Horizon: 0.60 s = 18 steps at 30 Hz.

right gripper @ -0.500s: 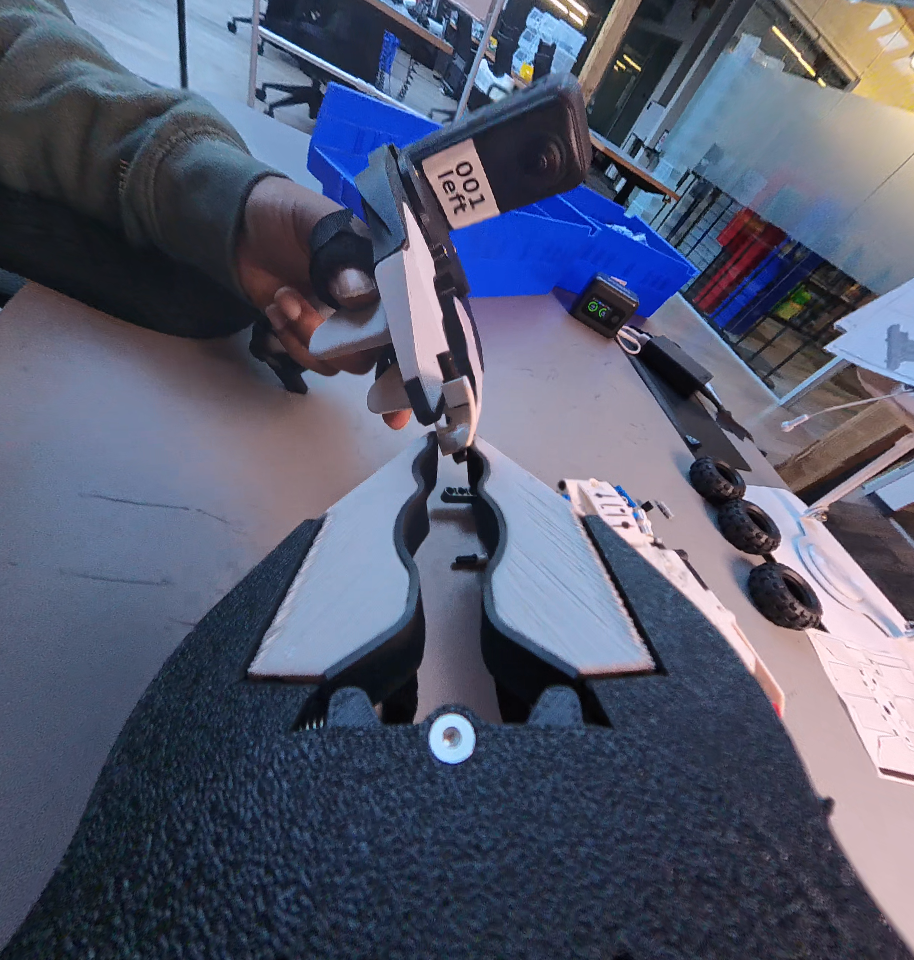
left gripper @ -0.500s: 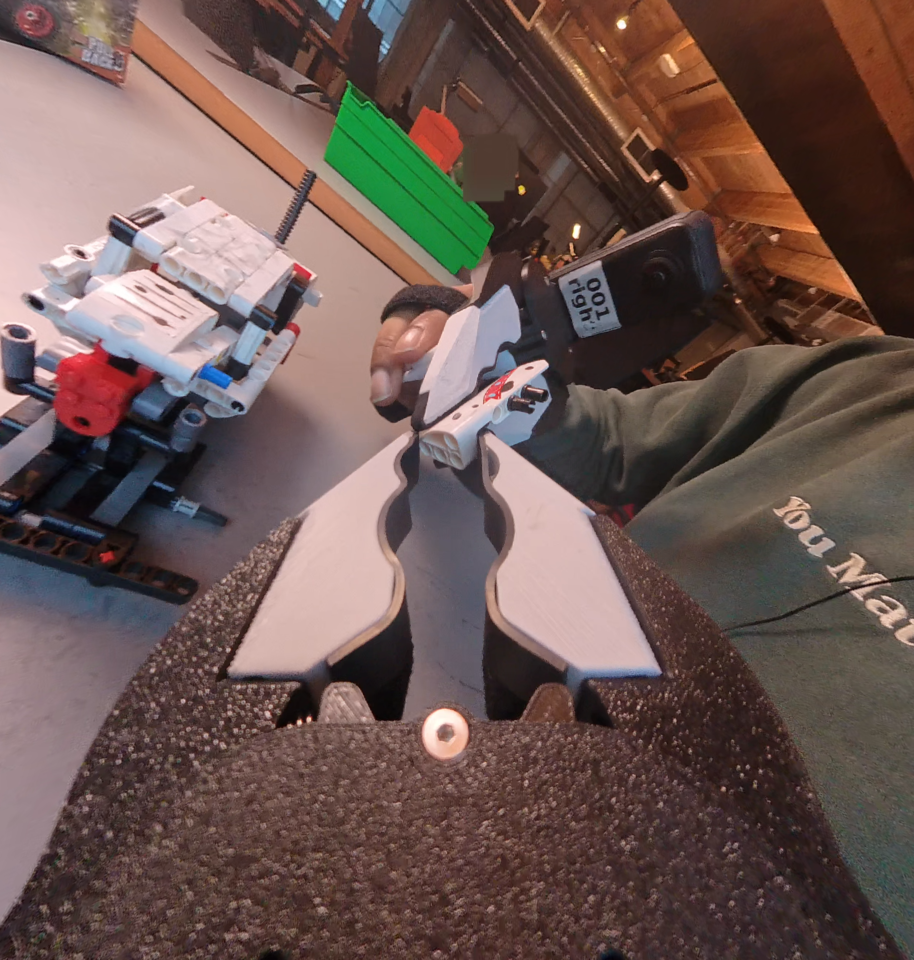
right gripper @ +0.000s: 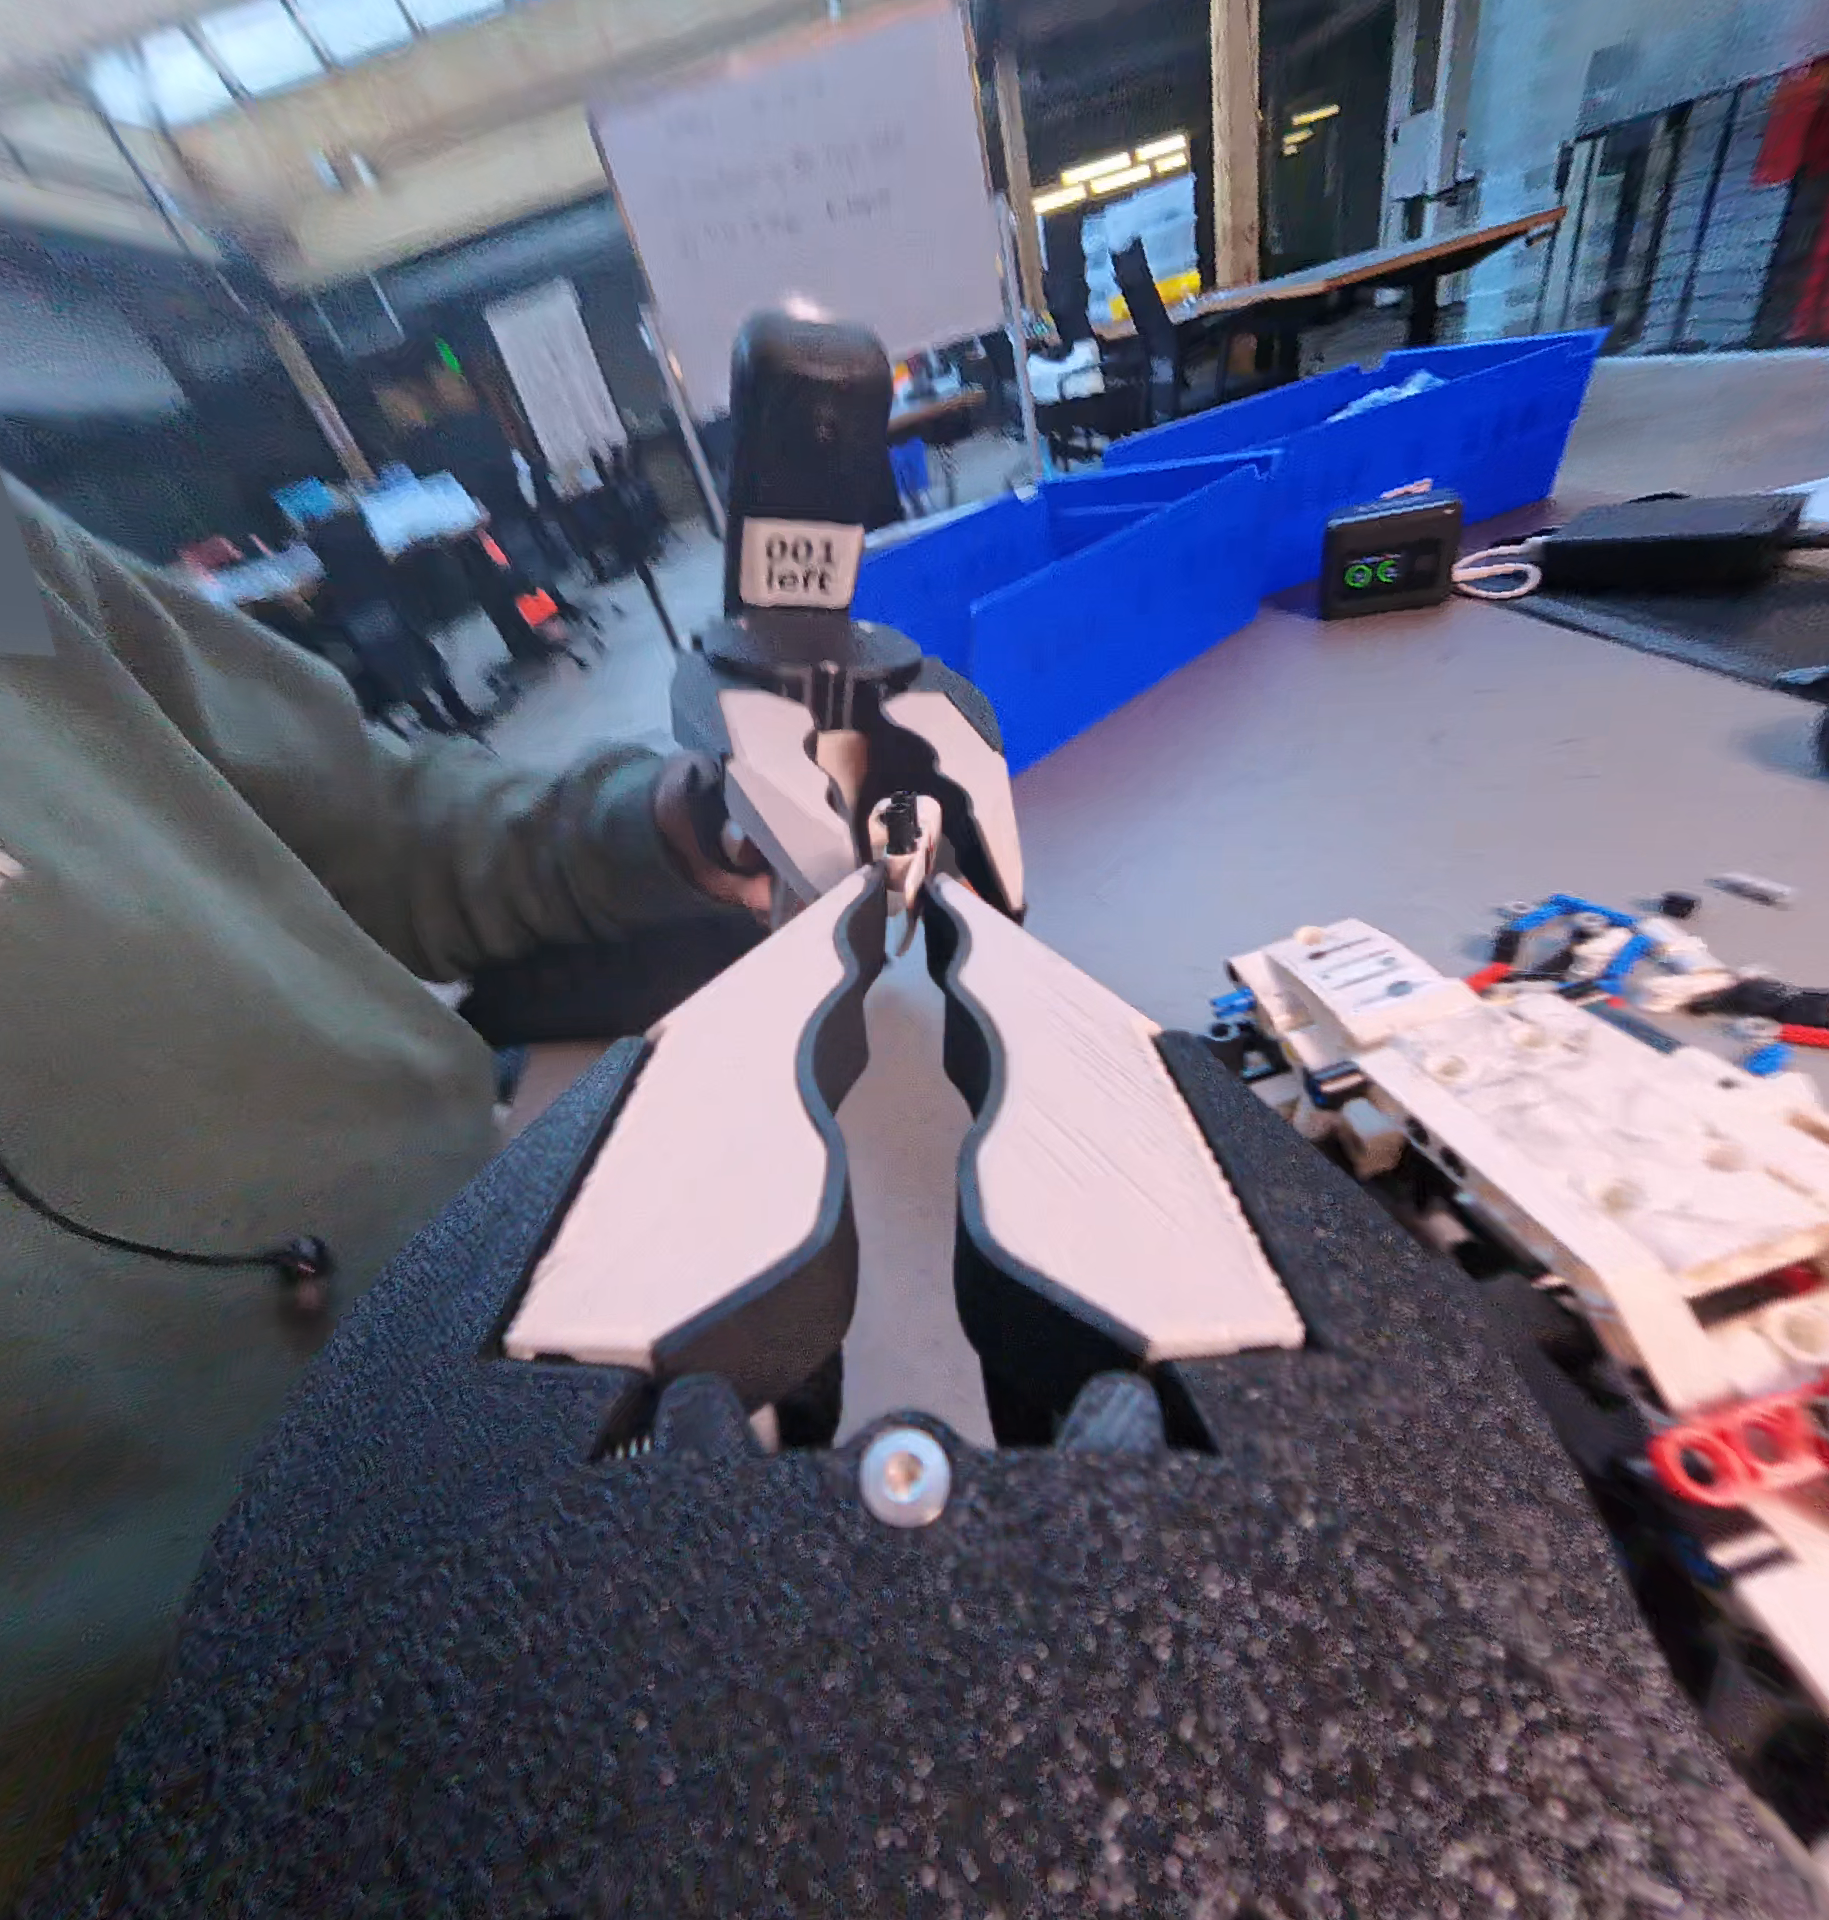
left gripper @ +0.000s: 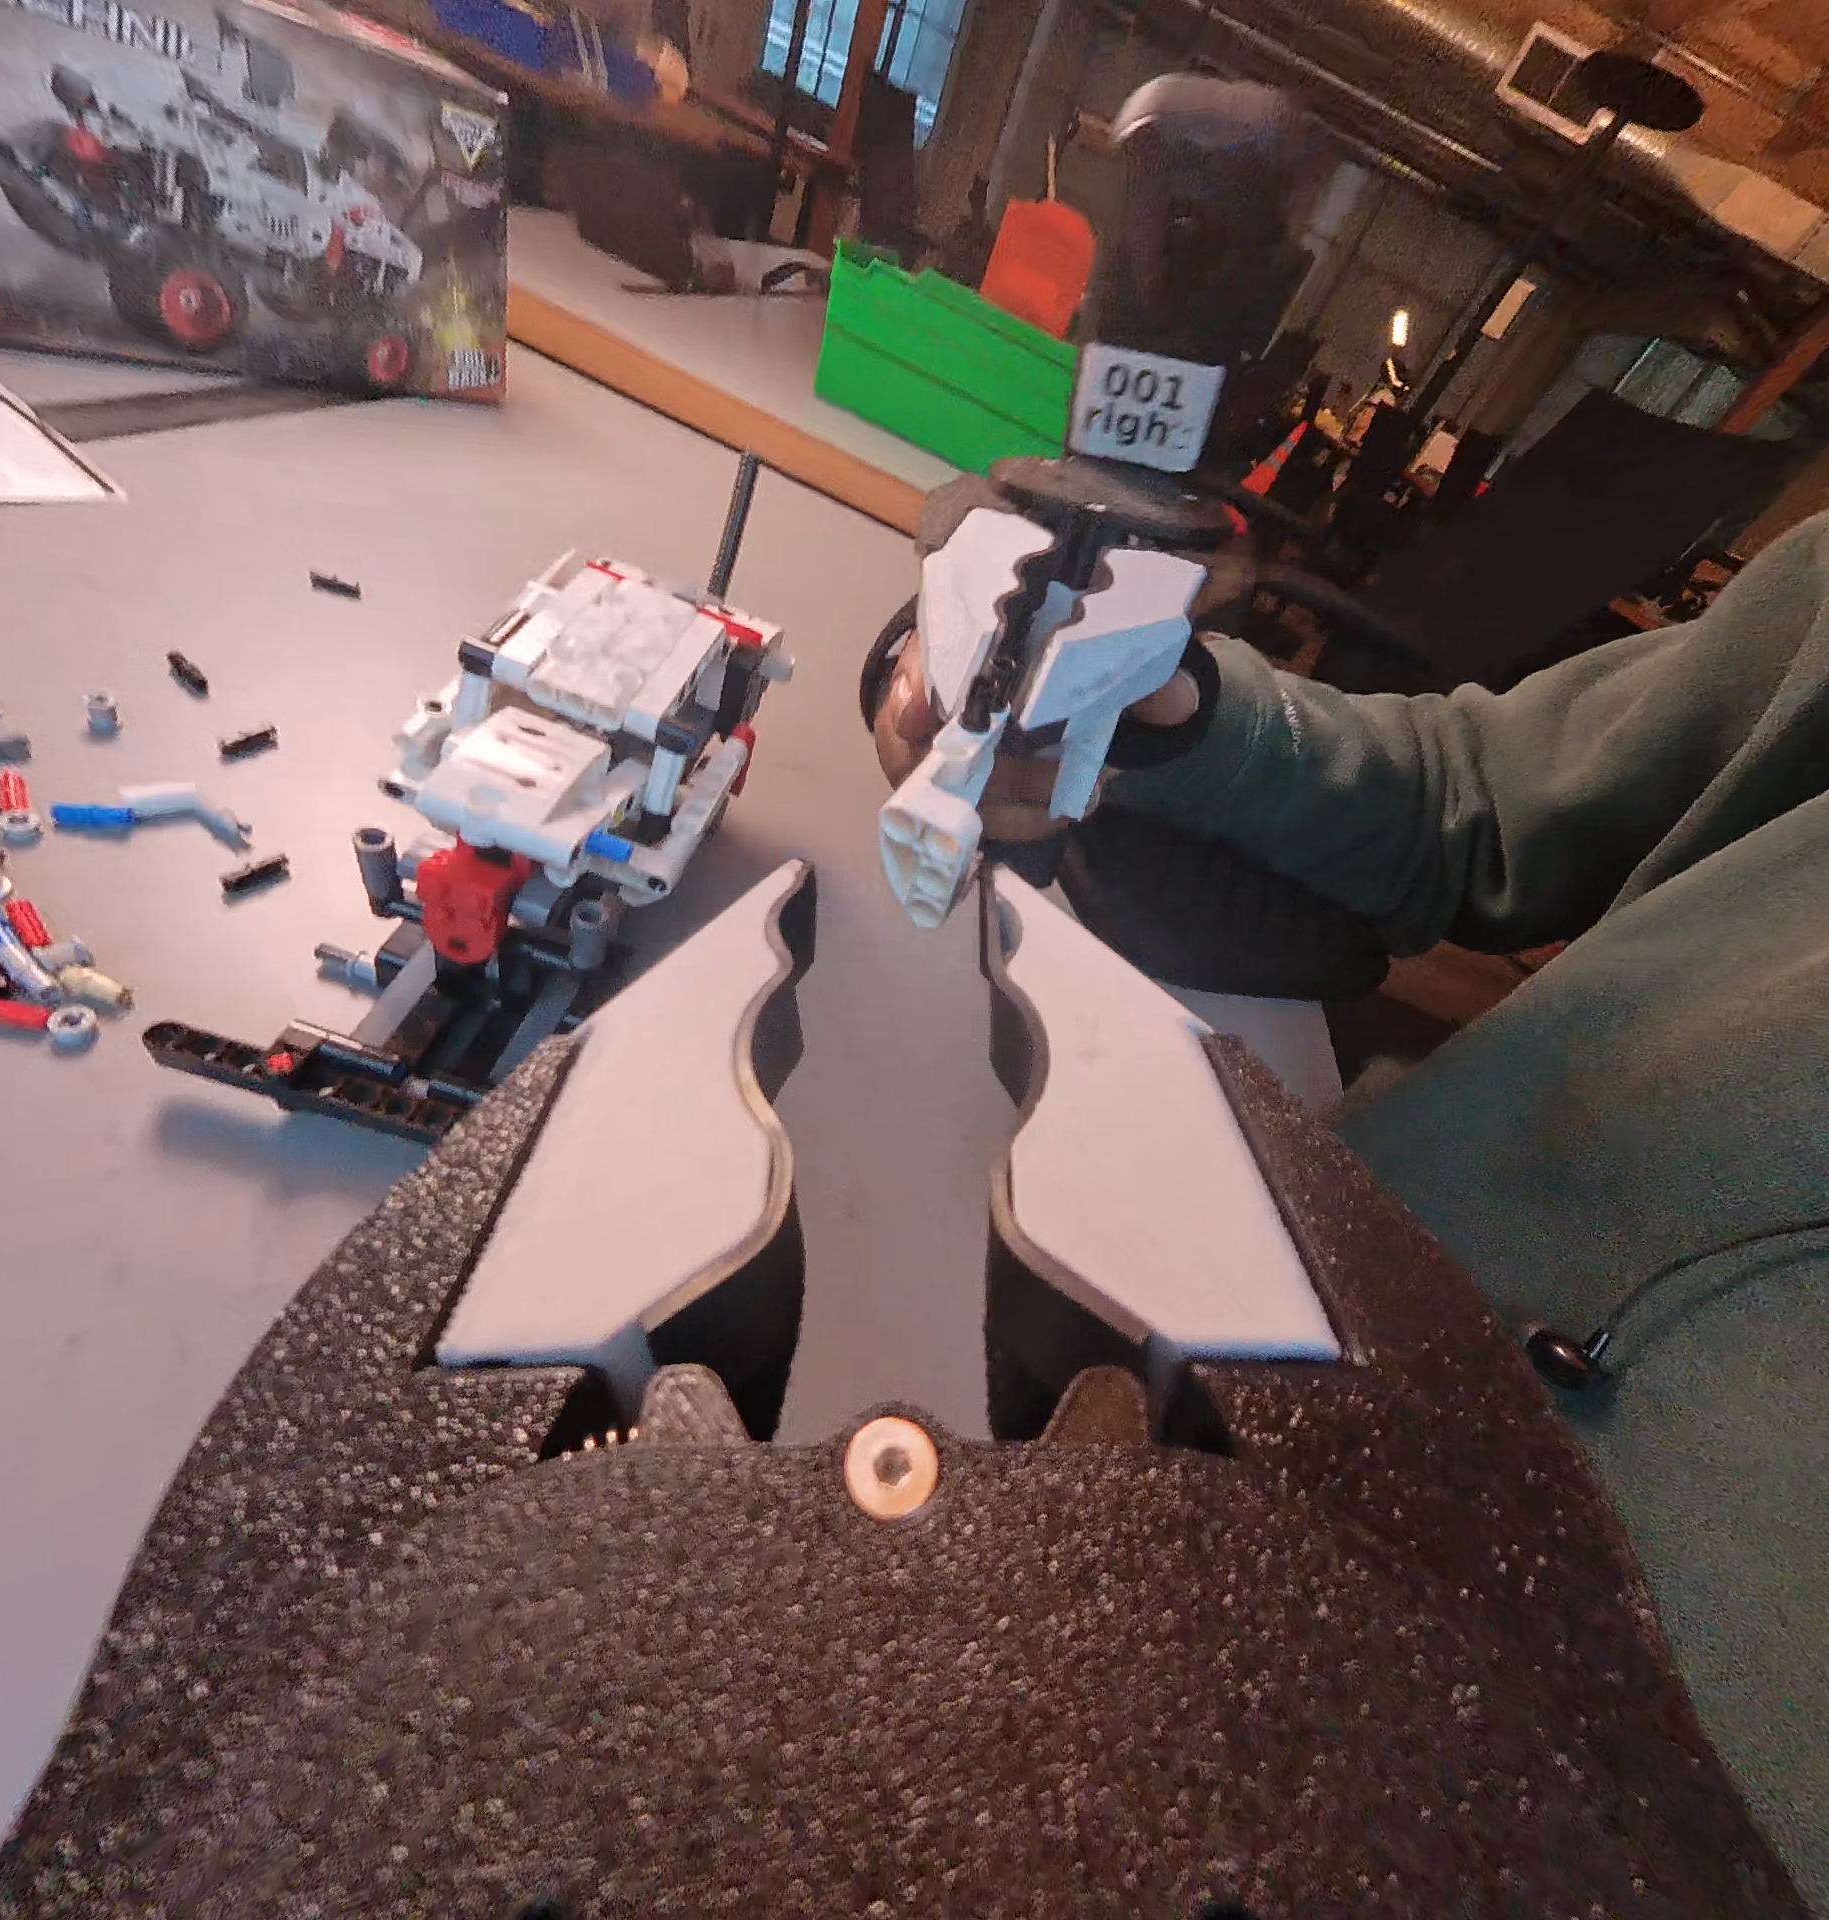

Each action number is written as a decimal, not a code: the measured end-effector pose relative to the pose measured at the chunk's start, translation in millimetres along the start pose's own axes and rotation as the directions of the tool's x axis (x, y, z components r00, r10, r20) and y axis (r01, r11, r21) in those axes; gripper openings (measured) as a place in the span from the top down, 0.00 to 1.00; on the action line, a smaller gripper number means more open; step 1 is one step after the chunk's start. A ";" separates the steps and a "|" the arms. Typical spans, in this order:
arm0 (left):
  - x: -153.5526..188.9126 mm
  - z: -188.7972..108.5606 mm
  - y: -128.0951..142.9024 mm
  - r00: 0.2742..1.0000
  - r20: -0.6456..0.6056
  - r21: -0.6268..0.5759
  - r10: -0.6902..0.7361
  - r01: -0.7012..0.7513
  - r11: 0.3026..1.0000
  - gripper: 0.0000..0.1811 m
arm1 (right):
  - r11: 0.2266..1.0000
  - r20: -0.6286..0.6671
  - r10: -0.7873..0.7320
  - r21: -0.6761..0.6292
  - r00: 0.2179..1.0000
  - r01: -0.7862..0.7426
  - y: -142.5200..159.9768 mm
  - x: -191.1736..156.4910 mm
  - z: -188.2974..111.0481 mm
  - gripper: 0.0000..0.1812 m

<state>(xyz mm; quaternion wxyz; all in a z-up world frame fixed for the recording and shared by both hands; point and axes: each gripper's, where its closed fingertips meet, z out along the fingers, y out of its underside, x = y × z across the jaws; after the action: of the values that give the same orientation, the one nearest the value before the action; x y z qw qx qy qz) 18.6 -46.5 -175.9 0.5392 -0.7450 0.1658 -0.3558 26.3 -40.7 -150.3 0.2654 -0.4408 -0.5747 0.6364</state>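
Now my left gripper (left gripper: pixel 894 914) gapes empty at frame centre, released; right gripper (right gripper: pixel 902 899) pinches the white connector piece (left gripper: pixel 936 831).

The model truck (left gripper: pixel 577 769) stands on the bench (left gripper: pixel 162 1299); loose parts (left gripper: pixel 27 925) lie to its left, the box (left gripper: pixel 235 197) behind.

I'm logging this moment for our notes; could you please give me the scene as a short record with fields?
Left claw: open, holding nothing, tips close to the white brick piece.
Right claw: shut on the white brick piece, held above the table.
Nearby: partly built toy truck on the table, loose small parts beside it.
Behind: toy box, green bin, blue bin.
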 end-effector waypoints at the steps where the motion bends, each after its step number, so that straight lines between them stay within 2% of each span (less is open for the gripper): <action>1: 4.5 0.0 -3.8 1.000 -0.015 0.020 0.020 -0.019 1.000 0.82 | 0.996 0.047 0.080 0.043 0.996 -0.082 -5.6 -3.3 0.5 0.97; 3: 13.9 -0.4 -12.6 0.998 -0.046 0.075 0.048 -0.044 0.996 0.83 | 0.979 0.111 0.172 0.089 0.979 -0.182 -10.5 -7.7 3.6 0.97; 6: 22.7 -4.9 -24.1 0.995 -0.093 0.145 0.041 -0.027 0.989 0.91 | 0.977 0.138 0.188 0.073 0.972 -0.199 -3.1 -12.5 11.0 0.97; 10: 17.5 -5.4 -12.3 0.995 -0.096 0.066 -0.001 0.008 0.998 0.91 | 0.992 0.096 0.129 -0.009 0.987 -0.128 10.0 -8.2 12.8 0.97; 13: 15.9 -4.4 -4.3 0.997 -0.074 0.008 0.027 -0.026 1.000 0.91 | 0.997 0.049 0.029 -0.071 0.998 -0.025 17.0 -4.5 8.8 0.92; 18: 15.0 0.5 11.2 0.994 -0.037 -0.088 0.103 -0.106 0.990 0.91 | 0.991 0.049 -0.022 -0.131 0.999 0.028 25.9 -7.2 7.5 0.95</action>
<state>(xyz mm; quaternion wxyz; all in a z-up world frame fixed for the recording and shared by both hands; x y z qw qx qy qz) 30.9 -59.7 -181.0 0.5204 -0.7529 0.2293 -0.3313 27.5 -55.6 -173.8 0.2302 -0.4349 -0.6271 0.6039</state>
